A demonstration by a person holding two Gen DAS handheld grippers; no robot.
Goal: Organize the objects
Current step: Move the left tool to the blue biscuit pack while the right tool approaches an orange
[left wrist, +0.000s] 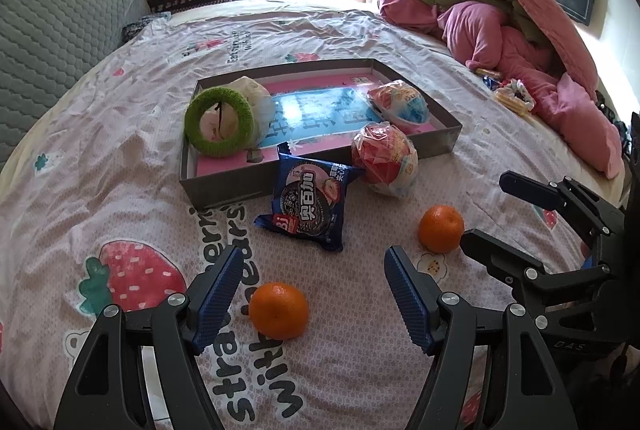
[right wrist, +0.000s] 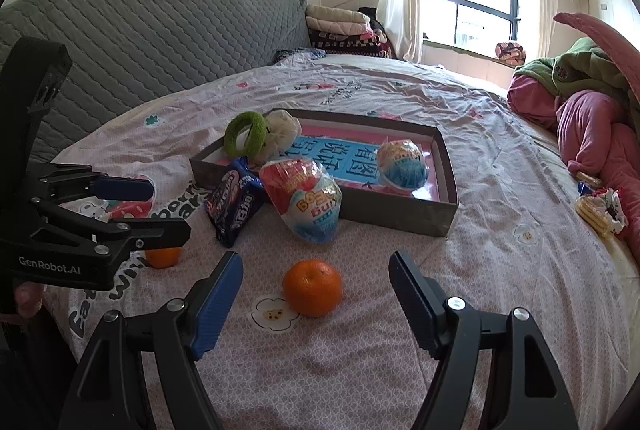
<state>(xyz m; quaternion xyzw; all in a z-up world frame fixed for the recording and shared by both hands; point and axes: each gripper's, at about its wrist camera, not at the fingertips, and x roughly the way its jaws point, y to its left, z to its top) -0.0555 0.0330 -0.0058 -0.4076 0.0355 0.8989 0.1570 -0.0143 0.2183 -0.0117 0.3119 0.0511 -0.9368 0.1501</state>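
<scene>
hovering over the bed (left wrist: 360,370), the left tongs (left wrist: 314,296) stand wide apart with nothing gripped — an orange (left wrist: 279,310) lies on the sheet between the blue pads, touching neither. the right tongs (right wrist: 316,300) gape just as wide and empty over a second orange (right wrist: 312,287), which sits just ahead of the tips. beyond the fruit a blue biscuit packet (left wrist: 310,199) leans on the near wall of a shallow grey box (left wrist: 224,185), with a red-and-white wrapped egg (left wrist: 384,159) just beside it on the sheet. inside the box lie a green fuzzy ring (left wrist: 219,121), a white mesh ball (left wrist: 256,95) behind it, and a blue-and-white wrapped egg (left wrist: 400,103) — near the far right corner.
</scene>
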